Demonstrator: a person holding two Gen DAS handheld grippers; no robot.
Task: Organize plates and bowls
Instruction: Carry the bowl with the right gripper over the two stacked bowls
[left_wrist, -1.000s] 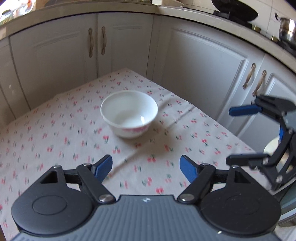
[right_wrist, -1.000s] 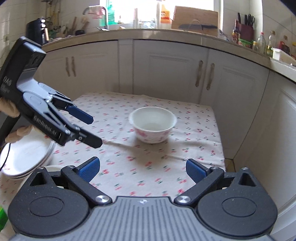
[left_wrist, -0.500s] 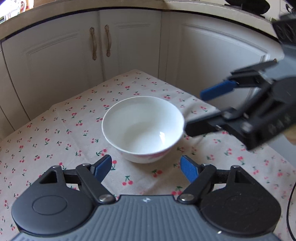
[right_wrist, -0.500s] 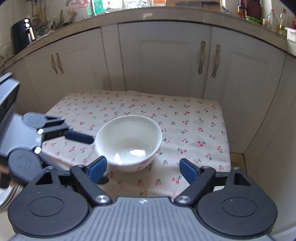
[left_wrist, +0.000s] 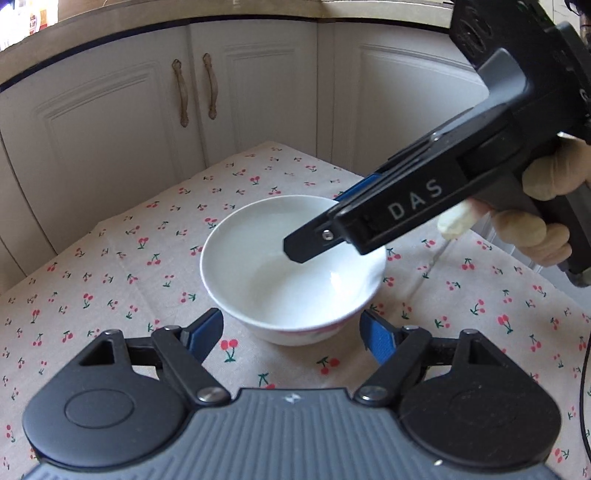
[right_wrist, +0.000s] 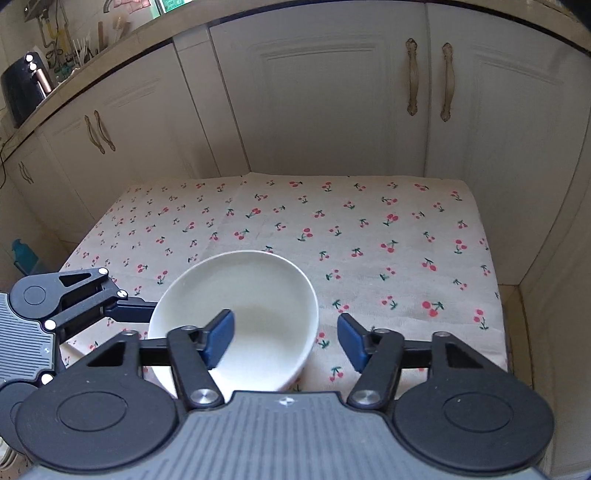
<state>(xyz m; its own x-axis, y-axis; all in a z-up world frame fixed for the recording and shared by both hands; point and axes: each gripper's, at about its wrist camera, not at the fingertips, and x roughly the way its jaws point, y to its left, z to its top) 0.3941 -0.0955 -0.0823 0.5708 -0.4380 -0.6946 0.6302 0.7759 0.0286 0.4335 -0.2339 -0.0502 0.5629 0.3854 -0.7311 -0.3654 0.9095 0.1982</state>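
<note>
A white bowl with a pink pattern low on its side stands on the cherry-print tablecloth. My left gripper is open, its blue pads on either side of the bowl's near wall, not touching. My right gripper is open and straddles the bowl's right rim: the left pad is over the inside, the right pad outside. In the left wrist view the right gripper's fingers reach over the bowl from the right.
White cabinet doors close in the table on the far and right sides. The table's right edge drops to the floor. The left gripper's linkage lies just left of the bowl.
Both grippers have closed in on the bowl. The right one has moved forward and down so its jaws now straddle the rim; the left one has come nearer the bowl's near side.
</note>
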